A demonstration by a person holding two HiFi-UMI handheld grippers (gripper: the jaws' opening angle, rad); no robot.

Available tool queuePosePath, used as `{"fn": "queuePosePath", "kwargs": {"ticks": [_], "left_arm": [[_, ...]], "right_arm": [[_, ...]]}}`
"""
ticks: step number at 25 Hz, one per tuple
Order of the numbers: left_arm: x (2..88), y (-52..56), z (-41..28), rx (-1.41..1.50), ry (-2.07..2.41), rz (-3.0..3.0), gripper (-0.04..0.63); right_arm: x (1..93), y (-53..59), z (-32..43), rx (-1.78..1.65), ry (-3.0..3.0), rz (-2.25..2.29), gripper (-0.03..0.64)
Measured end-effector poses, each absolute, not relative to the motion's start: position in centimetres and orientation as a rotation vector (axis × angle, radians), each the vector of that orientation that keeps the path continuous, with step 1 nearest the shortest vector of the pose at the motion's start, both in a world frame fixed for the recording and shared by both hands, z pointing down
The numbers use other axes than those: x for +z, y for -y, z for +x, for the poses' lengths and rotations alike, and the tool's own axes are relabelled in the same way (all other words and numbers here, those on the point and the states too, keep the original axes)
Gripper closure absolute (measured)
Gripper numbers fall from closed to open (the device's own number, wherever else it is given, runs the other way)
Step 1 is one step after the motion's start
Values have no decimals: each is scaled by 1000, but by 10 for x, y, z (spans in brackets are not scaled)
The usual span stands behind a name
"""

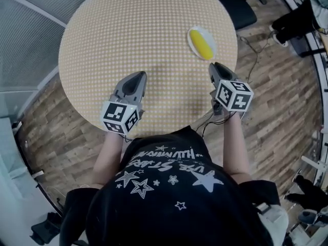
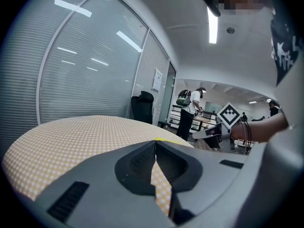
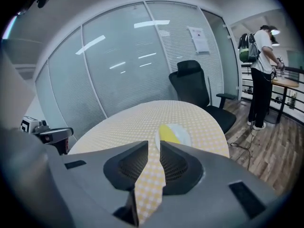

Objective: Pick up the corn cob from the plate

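Right claw [image 1: 217, 66] is clenched, empty, and the nearer one. Left claw [image 1: 137, 76] is clenched too, well apart from the target. Yellow corn cob [image 1: 201, 43] lies just ahead of the right claw on a small white plate [image 1: 191, 37], its long axis roughly in line with that claw. Round yellow-checked worktop [image 1: 123, 35]. Black office chair [image 1: 238, 6] and glass partition beyond.

A round bench [image 1: 128, 29] covered in a yellow-and-white checked cloth stands on a floor [image 1: 279, 122] of wood-look planks in mixed browns. A curved glass wall [image 3: 118, 65] with closed horizontal blinds bends round the far side, and a sheet of paper [image 3: 198, 38] is stuck to one pane. A black office chair [image 3: 194, 90] sits just beyond the bench. A bright strip light [image 2: 212, 25] runs along the white ceiling. Farther off, a person with a backpack [image 3: 262, 65] stands at a desk [image 3: 289, 82].
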State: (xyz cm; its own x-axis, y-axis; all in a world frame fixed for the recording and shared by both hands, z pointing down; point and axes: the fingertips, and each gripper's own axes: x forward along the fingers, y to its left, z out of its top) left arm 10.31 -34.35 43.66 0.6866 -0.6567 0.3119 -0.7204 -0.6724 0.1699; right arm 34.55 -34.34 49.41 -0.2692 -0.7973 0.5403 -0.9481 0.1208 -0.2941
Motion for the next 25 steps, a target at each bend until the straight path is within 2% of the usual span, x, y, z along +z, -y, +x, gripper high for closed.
{"fn": "queuePosePath", "kwargs": {"ticks": [7,13,25], "left_arm": [[450,366,100,369,1228,2519,588],[469,379,84,411,1305,2396,588],[482,418,105,440,1290,2392,588]], "right_arm": [[522,388,350,890,2116,1529,456],[538,417,340,815,2066,1394,397],[585,469,342,768,1914,1209,385]]}}
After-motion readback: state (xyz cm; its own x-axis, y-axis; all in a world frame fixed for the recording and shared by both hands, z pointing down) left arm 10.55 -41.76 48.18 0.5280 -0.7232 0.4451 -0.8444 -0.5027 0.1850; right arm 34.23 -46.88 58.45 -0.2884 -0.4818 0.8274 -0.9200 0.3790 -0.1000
